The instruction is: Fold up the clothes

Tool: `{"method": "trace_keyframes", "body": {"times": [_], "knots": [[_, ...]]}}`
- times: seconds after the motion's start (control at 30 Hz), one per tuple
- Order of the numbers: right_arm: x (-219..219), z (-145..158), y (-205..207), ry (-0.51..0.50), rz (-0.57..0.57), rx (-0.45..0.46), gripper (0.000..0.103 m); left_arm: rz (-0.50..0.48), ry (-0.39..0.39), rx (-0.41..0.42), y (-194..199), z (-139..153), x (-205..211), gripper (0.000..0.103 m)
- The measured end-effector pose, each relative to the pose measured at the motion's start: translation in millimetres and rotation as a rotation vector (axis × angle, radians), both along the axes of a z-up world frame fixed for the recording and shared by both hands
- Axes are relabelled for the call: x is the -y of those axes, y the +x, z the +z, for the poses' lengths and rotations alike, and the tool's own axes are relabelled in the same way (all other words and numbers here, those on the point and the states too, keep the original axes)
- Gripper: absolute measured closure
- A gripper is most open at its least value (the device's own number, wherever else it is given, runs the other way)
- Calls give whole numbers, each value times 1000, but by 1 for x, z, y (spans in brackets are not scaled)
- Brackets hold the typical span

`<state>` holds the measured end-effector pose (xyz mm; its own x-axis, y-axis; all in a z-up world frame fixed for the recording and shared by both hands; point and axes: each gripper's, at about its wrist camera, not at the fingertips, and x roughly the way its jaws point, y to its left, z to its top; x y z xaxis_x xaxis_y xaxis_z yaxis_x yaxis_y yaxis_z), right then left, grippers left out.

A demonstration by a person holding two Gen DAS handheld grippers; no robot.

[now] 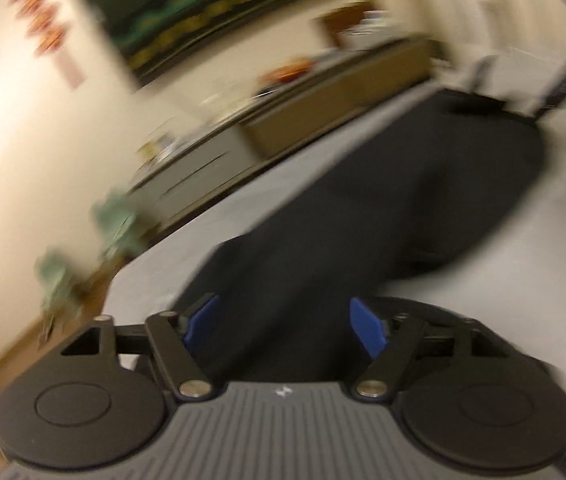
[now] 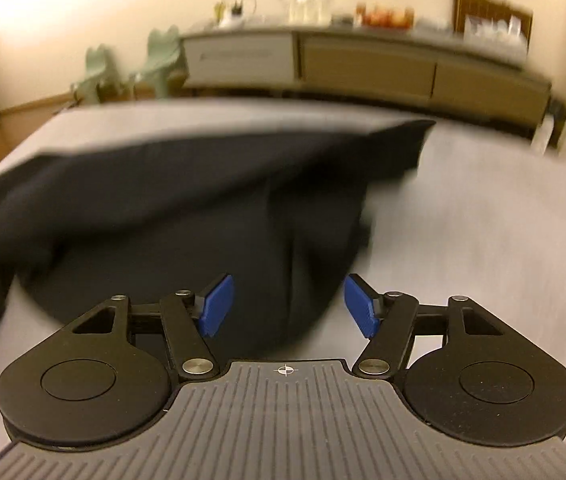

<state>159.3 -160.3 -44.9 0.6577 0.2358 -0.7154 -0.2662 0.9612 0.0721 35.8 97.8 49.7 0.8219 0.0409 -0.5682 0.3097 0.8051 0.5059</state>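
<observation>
A dark navy garment (image 1: pixel 383 208) lies spread on a grey table (image 1: pixel 523 280); it also shows in the right wrist view (image 2: pixel 187 200), bunched and partly doubled over. My left gripper (image 1: pixel 285 326) is open, its blue pads (image 1: pixel 367 330) wide apart just above the garment's near end. My right gripper (image 2: pixel 287 306) is open, with blue pads (image 2: pixel 217 306) apart over the garment's near rounded edge. Neither holds cloth. Both views are motion-blurred.
The grey table (image 2: pixel 483 220) extends bare to the right of the garment. Beyond it a long low sideboard (image 2: pixel 363 64) with bottles and boxes stands against the wall. Pale green chairs (image 2: pixel 123 68) stand at the left. A dark picture (image 1: pixel 211 12) hangs on the wall.
</observation>
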Motion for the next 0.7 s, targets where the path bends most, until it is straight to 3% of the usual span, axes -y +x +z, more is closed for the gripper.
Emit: {"method": "trace_keyframes", "body": {"times": [0.1,0.23,0.27,0.3,0.33,0.37,0.4,0.43,0.5,0.6,0.7], "knots": [[-2,-19,-1,2,-28,-56,36,-107,59,-70,-24,-25,46,13],[-13,-25,11,117,-48,-17,35,-62,158,-106,-27,-59,72,11],[-19,-31,10,130,-41,-4,36,-38,166,-92,-25,-63,72,3],[-26,-31,13,128,-16,15,43,-15,174,-79,-22,-66,73,1],[-34,-31,11,97,1,28,76,15,176,-70,-18,-64,68,3],[-40,-31,9,63,11,30,96,46,175,-62,-15,-59,61,30],[-41,-29,9,67,19,29,99,77,175,-54,-11,-54,54,73],[-37,-21,4,81,10,60,100,108,174,-46,-7,-49,47,89],[-29,-4,-7,113,-9,126,100,170,173,-31,1,-40,33,95],[6,55,-24,189,-88,299,100,402,-6,131,-9,29,-36,96],[61,109,-52,260,-206,442,100,502,-177,227,-46,74,-95,96]]}}
